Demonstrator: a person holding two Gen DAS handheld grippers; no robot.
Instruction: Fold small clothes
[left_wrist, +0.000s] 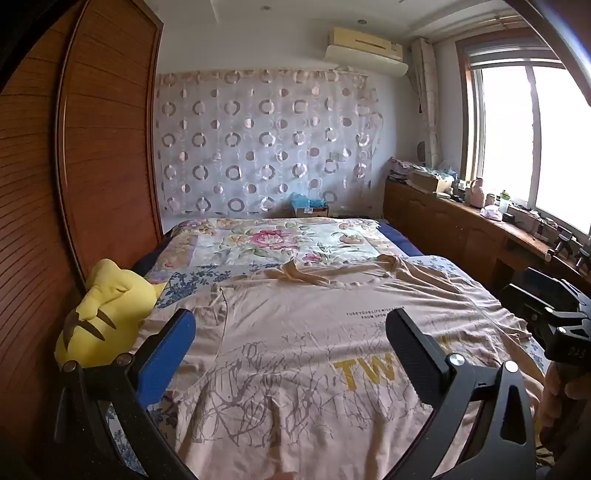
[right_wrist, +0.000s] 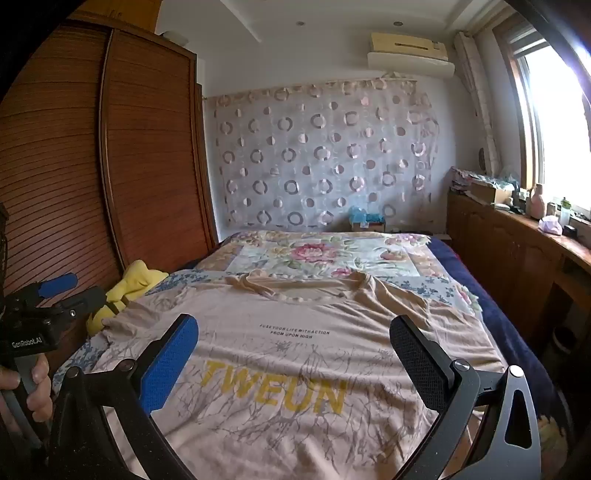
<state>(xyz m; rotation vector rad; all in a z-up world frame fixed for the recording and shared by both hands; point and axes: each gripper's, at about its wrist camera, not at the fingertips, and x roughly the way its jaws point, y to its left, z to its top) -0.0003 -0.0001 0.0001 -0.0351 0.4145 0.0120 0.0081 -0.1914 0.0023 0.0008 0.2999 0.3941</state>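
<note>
Both grippers hang over the near end of the bed (left_wrist: 399, 240), and both stand wide open with nothing between their pads. From my left gripper (left_wrist: 291, 343) I look past a blue pad on one finger and a black pad on the other, straight down onto the T-shirt (left_wrist: 295, 332). My right gripper (right_wrist: 295, 347) shows the same pair of pads, spread over the yellow "TWEUN" lettering. That beige shirt lies face up and spread flat on the bed, printed with grey branches and a small line of dark text, its collar at the far end and its hem towards me. One sleeve is bunched at the shirt's left side, close to a yellow plush toy (right_wrist: 129, 288) that lies at the bed's left edge against the wooden wardrobe (right_wrist: 147, 147). Beyond the collar lies a floral quilt (right_wrist: 314, 254). In the right view my left hand (right_wrist: 26, 387) wraps the other gripper's handle.
</note>
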